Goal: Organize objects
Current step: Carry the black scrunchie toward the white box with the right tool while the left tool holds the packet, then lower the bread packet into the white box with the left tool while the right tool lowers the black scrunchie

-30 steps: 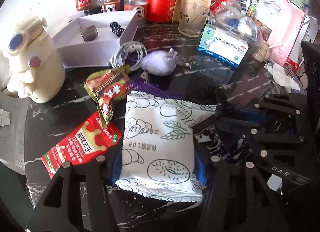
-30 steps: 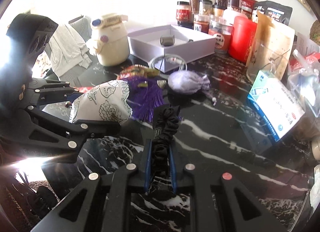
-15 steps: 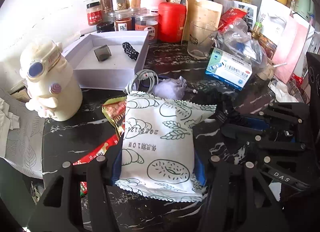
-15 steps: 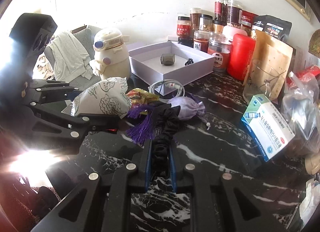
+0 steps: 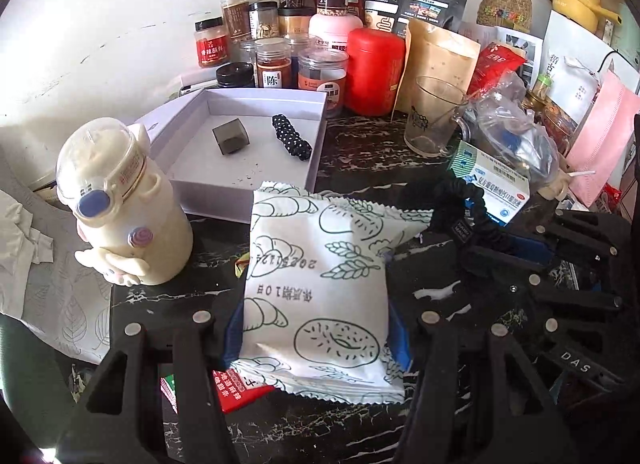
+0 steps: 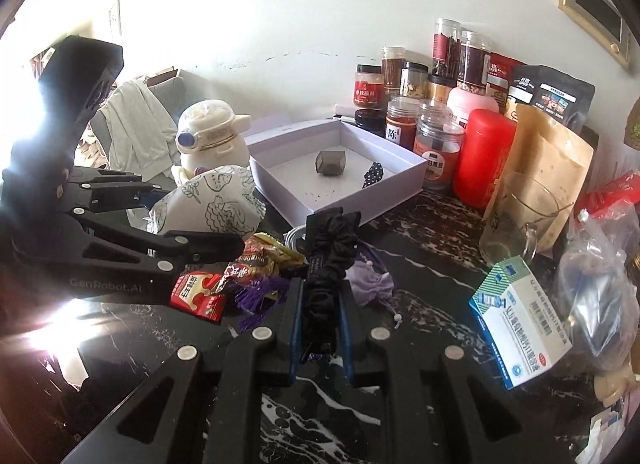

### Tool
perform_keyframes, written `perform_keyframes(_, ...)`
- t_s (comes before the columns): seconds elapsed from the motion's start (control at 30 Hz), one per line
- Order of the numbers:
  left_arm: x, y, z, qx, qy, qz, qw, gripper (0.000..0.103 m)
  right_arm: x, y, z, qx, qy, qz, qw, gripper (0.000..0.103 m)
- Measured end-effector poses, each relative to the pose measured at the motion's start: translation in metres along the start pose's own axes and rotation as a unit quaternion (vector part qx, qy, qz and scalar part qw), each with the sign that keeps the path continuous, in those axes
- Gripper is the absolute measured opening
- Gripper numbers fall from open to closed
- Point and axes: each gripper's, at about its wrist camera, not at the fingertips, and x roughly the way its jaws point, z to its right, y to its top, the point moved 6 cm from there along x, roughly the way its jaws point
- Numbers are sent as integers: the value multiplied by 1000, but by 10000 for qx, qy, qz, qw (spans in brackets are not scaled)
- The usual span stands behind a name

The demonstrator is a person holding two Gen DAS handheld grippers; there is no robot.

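Note:
My left gripper [image 5: 316, 324] is shut on a white snack packet [image 5: 320, 284] printed with bread drawings and holds it above the dark marble table, just in front of the open white box [image 5: 280, 192]. The packet also shows in the right wrist view [image 6: 208, 200]. My right gripper [image 6: 320, 304] is shut on a black scrunchie [image 6: 328, 260], raised near the box's [image 6: 392, 188] front corner; the scrunchie also shows in the left wrist view [image 5: 464, 216]. The box holds a grey cube [image 5: 230, 137] and a dotted black hair tie [image 5: 292, 137].
A cream astronaut-shaped bottle [image 5: 120, 204] stands left of the box. Jars [image 5: 276, 68], a red canister [image 5: 374, 68], a glass mug [image 5: 434, 120] and a medicine carton [image 6: 524, 324] crowd the back and right. Red snack packets [image 6: 200, 296], a purple tassel [image 6: 260, 296] and a lilac pouch [image 6: 370, 284] lie below.
Both grippers have risen and moved forward toward the white box, each still holding its object. The loose packets and pouch on the table have dropped lower in view.

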Motion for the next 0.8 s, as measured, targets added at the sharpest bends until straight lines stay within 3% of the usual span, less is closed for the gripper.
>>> perform_keyframes(0.8, 48, 105, -42, -60, 325, 292, 9990, 55, 57, 87, 41, -327, 140, 159, 9992, 15)
